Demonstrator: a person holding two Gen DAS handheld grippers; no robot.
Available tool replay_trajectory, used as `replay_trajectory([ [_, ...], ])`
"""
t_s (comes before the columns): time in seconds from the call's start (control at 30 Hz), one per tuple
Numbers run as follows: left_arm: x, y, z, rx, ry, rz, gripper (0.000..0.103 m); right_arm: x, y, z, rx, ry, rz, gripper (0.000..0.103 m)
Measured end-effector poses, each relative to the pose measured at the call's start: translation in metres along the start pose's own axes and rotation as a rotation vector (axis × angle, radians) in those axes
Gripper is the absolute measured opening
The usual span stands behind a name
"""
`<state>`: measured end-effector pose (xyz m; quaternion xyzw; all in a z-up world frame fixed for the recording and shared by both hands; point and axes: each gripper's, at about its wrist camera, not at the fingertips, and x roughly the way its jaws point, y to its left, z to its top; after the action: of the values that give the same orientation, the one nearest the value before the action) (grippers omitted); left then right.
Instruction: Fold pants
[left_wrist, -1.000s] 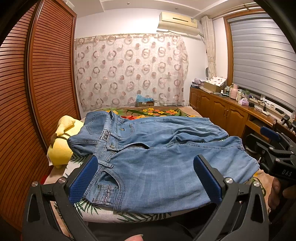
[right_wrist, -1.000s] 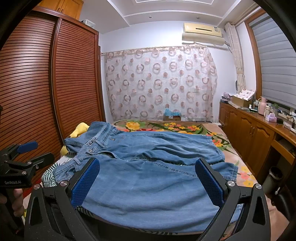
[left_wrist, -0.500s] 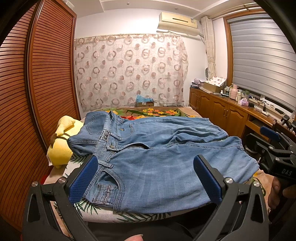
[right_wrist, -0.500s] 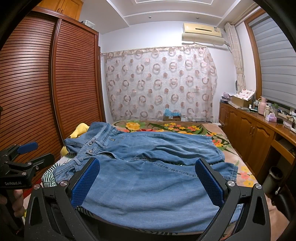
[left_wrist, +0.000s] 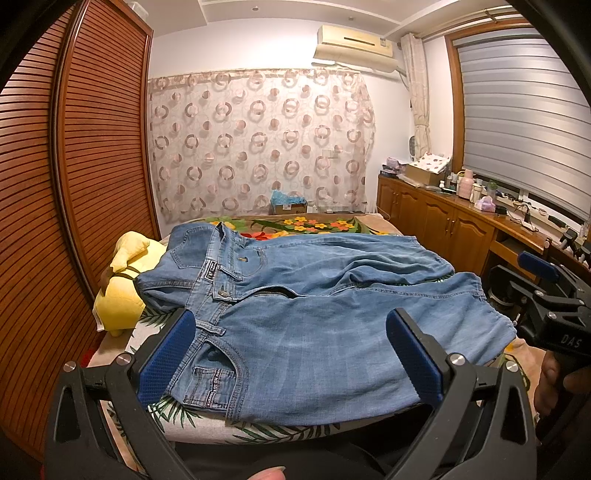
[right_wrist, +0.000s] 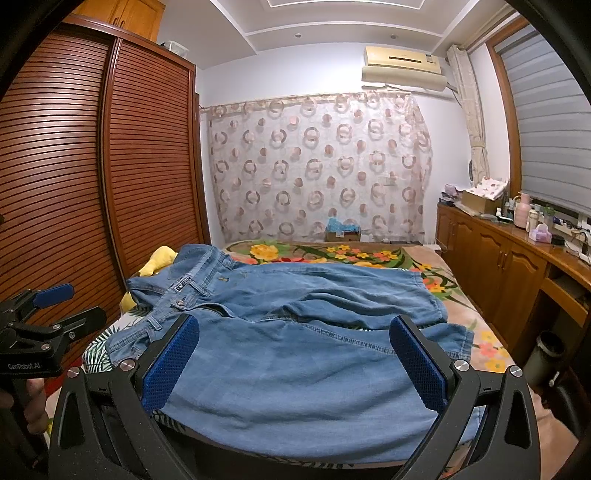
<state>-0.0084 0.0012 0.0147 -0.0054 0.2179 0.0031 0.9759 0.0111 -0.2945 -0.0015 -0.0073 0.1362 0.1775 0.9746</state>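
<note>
Both grippers are up and ready over the near edge of the bed. Left gripper (left_wrist: 290, 354), black frame with blue textured pads, jaws spread wide, nothing between them, hovering just short of the waistband end. Right gripper (right_wrist: 293, 363), same black-and-blue build, also spread wide and empty, hanging over the nearer trouser leg.

And there they are, the light blue denim pants (left_wrist: 314, 314), laid out flat across the bed with the front up: waistband to the left, legs running off to the right. Fly open, metal button showing, a small dark label on the waistband. The far leg lies a little rumpled, the near leg smoother, its cuff reaching the right edge of the mattress. From the right wrist view the pants (right_wrist: 295, 332) fill the whole near half of the bed.

Under them, a bedspread with bright flowers and green palm leaves (left_wrist: 306, 223). Tucked against the waistband on the left, touching the denim, a yellow plush toy (left_wrist: 120, 291).

Further out: slatted dark wooden wardrobe doors (left_wrist: 74, 184) down the left side, a sheer curtain printed with brown rings (left_wrist: 258, 147) on the back wall, a cream air conditioner (left_wrist: 354, 40) above it. Along the right, a low wooden cabinet (left_wrist: 443, 229) cluttered with bottles and boxes, under a grey window blind (left_wrist: 517, 122).
</note>
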Motion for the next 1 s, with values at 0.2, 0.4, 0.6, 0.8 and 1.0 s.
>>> replay_trajectory([
  [0.2, 0.000, 0.000, 0.000, 0.000, -0.001, 0.002, 0.103, 0.000, 0.000, 0.000, 0.004, -0.004, -0.007, 0.103],
  [0.4, 0.002, -0.001, -0.001, -0.001, 0.000, -0.001, 0.103, 0.000, -0.001, -0.001, 0.010, -0.007, -0.009, 0.103],
  [0.6, 0.001, -0.004, -0.001, 0.000, 0.000, -0.001, 0.103, 0.000, -0.001, -0.002, 0.009, -0.010, -0.012, 0.103],
  [0.8, 0.004, -0.005, -0.003, -0.008, 0.024, -0.001, 0.103, 0.005, -0.004, -0.005, 0.024, 0.007, -0.028, 0.103],
  [1.0, 0.014, 0.000, -0.010, -0.016, 0.044, 0.003, 0.103, 0.010, -0.005, -0.002, 0.024, 0.012, -0.042, 0.103],
])
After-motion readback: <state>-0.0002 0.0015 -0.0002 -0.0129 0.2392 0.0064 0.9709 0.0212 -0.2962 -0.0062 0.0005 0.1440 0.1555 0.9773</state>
